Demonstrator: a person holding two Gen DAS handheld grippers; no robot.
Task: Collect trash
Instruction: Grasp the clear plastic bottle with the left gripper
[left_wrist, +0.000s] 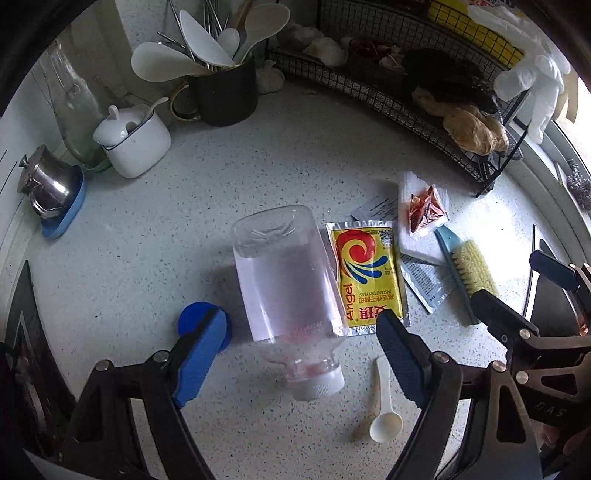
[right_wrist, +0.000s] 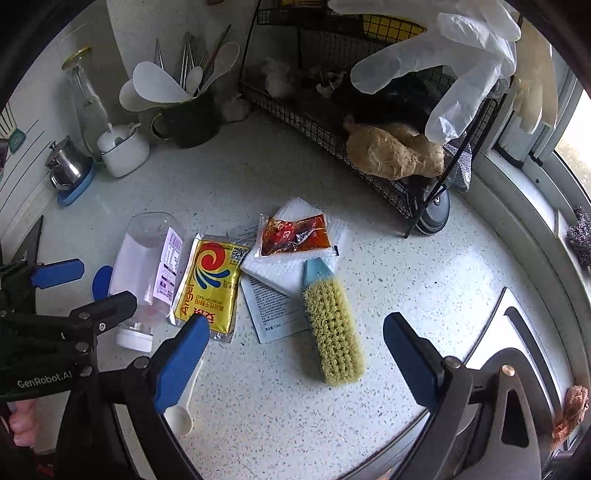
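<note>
While both of our grippers hang over the speckled countertop (right_wrist: 424, 258), nothing is clamped in either. Our left gripper (left_wrist: 295, 343) has its blue-padded fingers spread wide on either side of a clear plastic bottle (left_wrist: 284, 273), which lies on its side with its white cap (left_wrist: 317, 384) pointing toward us; the pads flank the bottle's neck end, and we cannot tell whether they touch it. A blue lid (left_wrist: 195, 317) lies flat just behind the left pad.

Just beside the bottle, on its right, lies a yellow Angel yeast packet (right_wrist: 210, 288), its edge touching or tucked under the bottle wall. Past the packet sits a folded white paper napkin (right_wrist: 291, 266) with a red sauce sachet (right_wrist: 293, 236) lying on top. A silver printed sachet (right_wrist: 273, 306) lies flat partly under the napkin. A scrubbing brush (right_wrist: 332, 325) with yellow bristles and a light blue handle rests across the sachet and the napkin's near corner.

Our right gripper (right_wrist: 295, 339) is spread wide, empty, low over the counter, with the brush between its fingers. A small white plastic spoon (left_wrist: 384, 417) lies near the bottle cap, under the right gripper's left finger.

At the back stand a dark mug of utensils (left_wrist: 221, 92), a white sugar pot (left_wrist: 136, 144) and a black wire rack (right_wrist: 369, 147) holding ginger.
</note>
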